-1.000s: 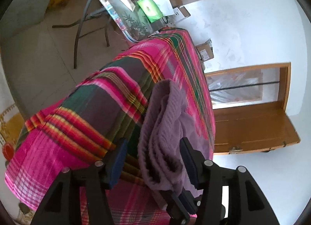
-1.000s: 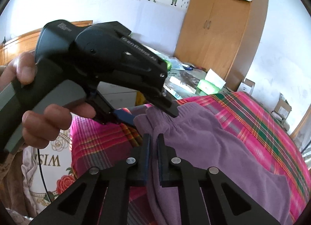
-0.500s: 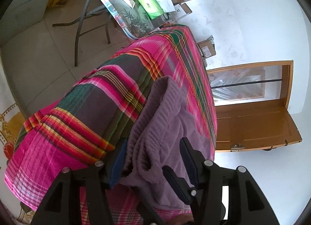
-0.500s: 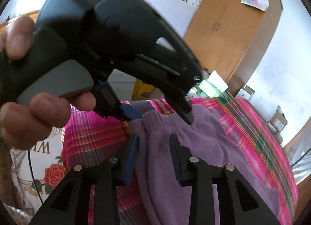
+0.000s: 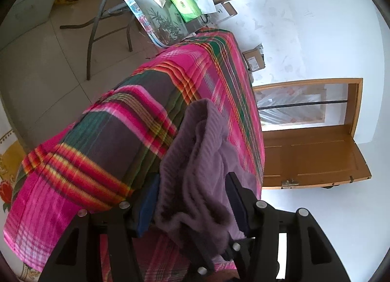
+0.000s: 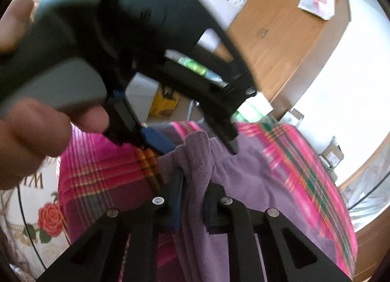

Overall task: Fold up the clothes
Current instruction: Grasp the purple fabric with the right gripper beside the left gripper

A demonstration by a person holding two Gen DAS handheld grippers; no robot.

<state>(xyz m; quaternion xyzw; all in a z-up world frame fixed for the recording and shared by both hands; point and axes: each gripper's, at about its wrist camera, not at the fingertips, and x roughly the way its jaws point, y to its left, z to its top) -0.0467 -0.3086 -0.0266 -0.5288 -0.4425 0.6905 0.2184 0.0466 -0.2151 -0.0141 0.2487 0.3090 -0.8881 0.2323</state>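
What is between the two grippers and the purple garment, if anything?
Nothing visible. The purple garment bunches directly between the open fingers of the left gripper, and a fold of it lies between the right gripper's fingers, above the plaid cloth.

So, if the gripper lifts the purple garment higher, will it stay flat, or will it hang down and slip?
The purple garment will probably hang limp: it already bunches in soft folds between the left gripper fingers. Its ribbed, fuzzy surface suggests it should not slip easily. It looks light, and it may drag over the plaid cloth.
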